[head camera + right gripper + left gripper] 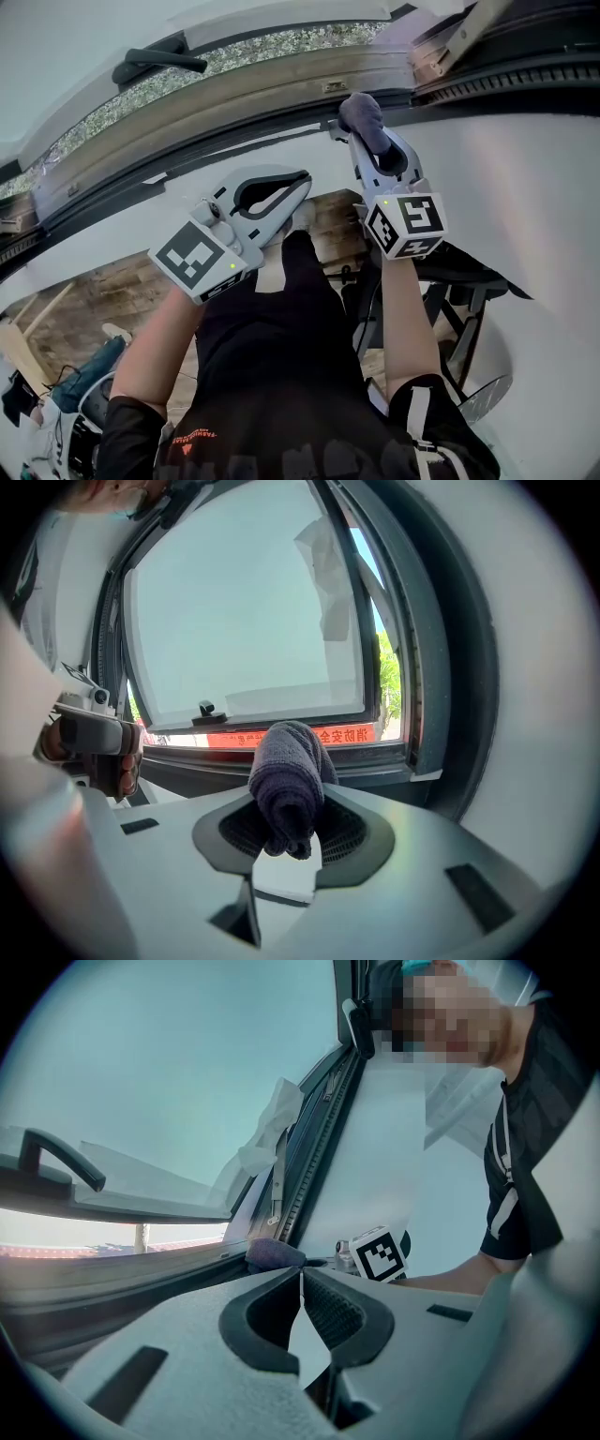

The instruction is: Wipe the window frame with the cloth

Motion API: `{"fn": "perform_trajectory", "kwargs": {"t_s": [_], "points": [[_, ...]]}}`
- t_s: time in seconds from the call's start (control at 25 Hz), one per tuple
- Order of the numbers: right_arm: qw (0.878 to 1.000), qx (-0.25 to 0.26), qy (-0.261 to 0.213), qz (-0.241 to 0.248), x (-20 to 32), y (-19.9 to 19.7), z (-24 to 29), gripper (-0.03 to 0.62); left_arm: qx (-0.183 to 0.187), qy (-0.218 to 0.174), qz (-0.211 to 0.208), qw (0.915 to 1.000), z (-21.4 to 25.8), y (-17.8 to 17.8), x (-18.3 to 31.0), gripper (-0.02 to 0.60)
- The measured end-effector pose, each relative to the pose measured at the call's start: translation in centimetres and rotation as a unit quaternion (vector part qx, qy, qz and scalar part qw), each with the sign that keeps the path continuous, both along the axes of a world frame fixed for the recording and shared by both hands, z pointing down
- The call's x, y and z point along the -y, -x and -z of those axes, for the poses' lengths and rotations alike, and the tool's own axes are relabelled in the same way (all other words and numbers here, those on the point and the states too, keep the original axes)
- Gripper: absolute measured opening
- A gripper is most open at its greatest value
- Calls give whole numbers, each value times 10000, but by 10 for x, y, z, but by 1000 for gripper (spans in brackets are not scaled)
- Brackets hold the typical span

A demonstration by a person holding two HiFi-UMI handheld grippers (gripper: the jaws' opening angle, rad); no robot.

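Observation:
A dark grey cloth [363, 116] is bunched between the jaws of my right gripper [364, 139] and pressed against the lower window frame [234, 94], right of its middle. In the right gripper view the cloth [285, 782] hides the tips of the right gripper [289, 808], with the frame's bottom rail [384, 759] just beyond. My left gripper [302, 185] hovers lower left of the cloth, away from the frame, jaws together and holding nothing. In the left gripper view the left gripper [300, 1279] is shut, and the cloth [273, 1255] lies on the frame [141, 1274] ahead.
A black window handle [155, 61] sits on the opened sash at upper left. A metal stay arm [459, 37] crosses the upper right corner. White wall [525, 178] runs under the frame. Crumpled white wrapping [272, 1129] hangs on the frame's side. Wooden floor [103, 300] and a chair [464, 309] lie below.

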State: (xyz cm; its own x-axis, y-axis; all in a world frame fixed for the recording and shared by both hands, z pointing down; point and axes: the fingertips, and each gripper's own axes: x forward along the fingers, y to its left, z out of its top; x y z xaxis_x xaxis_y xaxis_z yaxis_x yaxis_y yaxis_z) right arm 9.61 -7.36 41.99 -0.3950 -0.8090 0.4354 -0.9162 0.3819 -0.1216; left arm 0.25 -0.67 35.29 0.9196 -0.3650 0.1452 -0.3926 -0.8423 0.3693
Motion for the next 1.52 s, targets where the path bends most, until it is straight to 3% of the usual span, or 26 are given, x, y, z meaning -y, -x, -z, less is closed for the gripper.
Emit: {"fn": "perform_trajectory", "kwargs": {"t_s": [1.52], "points": [[9982, 42, 79, 594, -17, 76, -4, 114, 41, -70, 243, 9997, 4, 45, -14, 28]]}}
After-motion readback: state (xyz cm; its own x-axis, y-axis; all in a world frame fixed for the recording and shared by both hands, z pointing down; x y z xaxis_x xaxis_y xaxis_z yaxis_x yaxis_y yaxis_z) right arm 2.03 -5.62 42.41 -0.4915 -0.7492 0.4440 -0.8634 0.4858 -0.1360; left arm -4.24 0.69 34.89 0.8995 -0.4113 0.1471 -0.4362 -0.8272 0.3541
